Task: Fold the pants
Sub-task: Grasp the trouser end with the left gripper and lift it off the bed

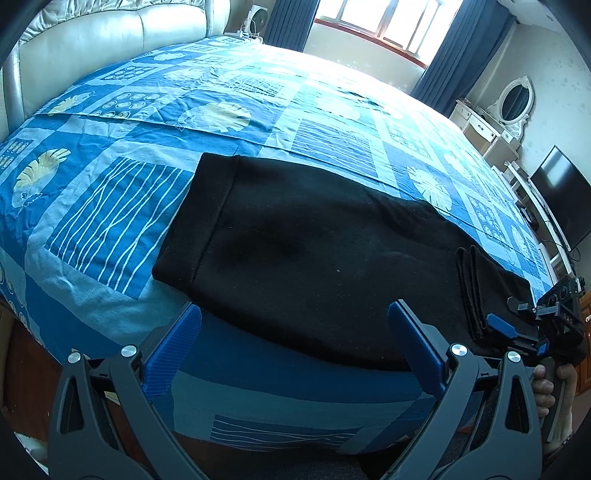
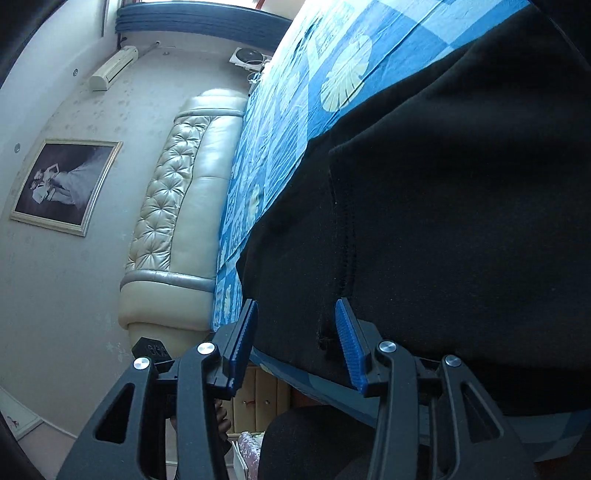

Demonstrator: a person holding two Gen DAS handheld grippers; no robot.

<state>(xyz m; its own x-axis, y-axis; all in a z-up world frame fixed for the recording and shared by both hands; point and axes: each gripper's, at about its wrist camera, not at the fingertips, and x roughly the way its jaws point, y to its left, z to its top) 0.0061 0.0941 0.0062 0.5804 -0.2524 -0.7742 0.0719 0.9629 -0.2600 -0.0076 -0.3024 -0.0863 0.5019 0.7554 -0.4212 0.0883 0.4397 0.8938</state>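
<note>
Nearest in the left wrist view we see the left gripper [image 1: 293, 354] with its jaws wide apart and nothing between them, hovering over the near edge of the bed [image 1: 110, 206], just short of the black pants [image 1: 314, 251]. The pants lie flat along that near edge, one end already doubled back into a stacked fold [image 1: 471, 291] at the right. In the right wrist view the right gripper [image 2: 297, 345] has its jaws partly apart, cloth sitting between the blue pads [image 2: 351, 347], but we see no pinch on it. Risks, as we judge them: the pants lie close to the mattress edge, so a careless tug could drag them off; the right pads could snag the hem and undo the fold; a grab on only the top layer would skew the next crease. The left view alone gives the whole garment, a hand [image 1: 550, 384] on the other tool and the far window [image 1: 388, 22]. The right view alone gives the seam [image 2: 341, 229] up close, the padded headboard [image 2: 184, 206] and a framed picture [image 2: 66, 184] on the far wall.
</note>
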